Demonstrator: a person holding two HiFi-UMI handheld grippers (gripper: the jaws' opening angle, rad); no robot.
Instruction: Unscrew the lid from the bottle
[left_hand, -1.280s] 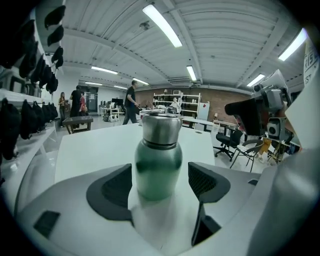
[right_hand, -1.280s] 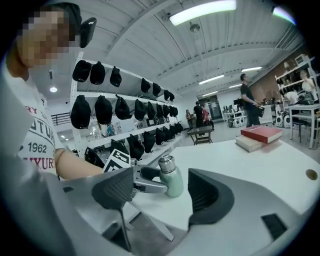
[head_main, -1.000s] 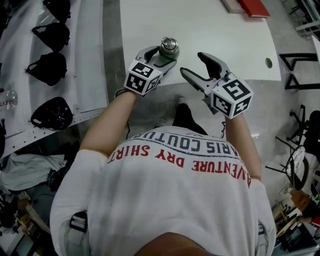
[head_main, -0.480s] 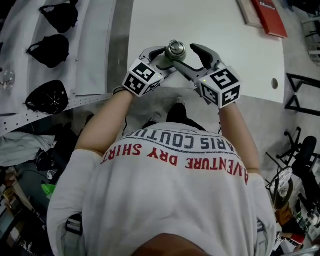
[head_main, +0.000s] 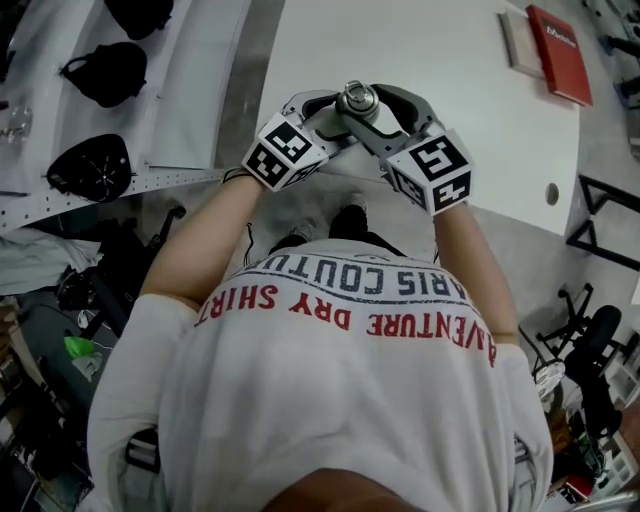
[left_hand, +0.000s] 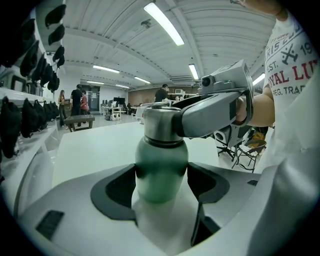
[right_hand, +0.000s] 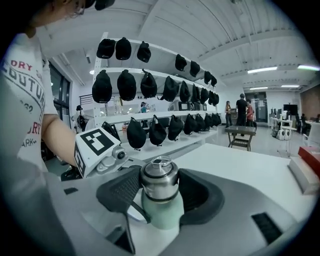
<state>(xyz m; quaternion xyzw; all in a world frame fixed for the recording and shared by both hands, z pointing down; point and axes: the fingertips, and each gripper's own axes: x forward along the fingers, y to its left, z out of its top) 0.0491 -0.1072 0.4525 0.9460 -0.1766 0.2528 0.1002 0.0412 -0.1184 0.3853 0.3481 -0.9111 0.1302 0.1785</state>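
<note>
As the right gripper (right_hand: 160, 192) completes its swing in from the open floor off the table's near edge, we see its jaws, which have just been closing, seated round the steel lid (head_main: 357, 100) with a dark pad against each side of it; a second ago they stood spread wide and clear of it. Our left gripper (left_hand: 161, 187) has not budged, its pads pinching the green body of the bottle (right_hand: 160, 212) just under the lid and holding it upright at the near edge of the white table (head_main: 450, 60). With one tool bracing the body and the other now on the cap, we judge the reach finished and the twist about to start; the lid looks fully seated on the neck, so none of the unscrewing is done. Off the table's left side stands a rack of black caps (head_main: 105, 70), and a red book (head_main: 558, 40) lies at the table's far right corner
</note>
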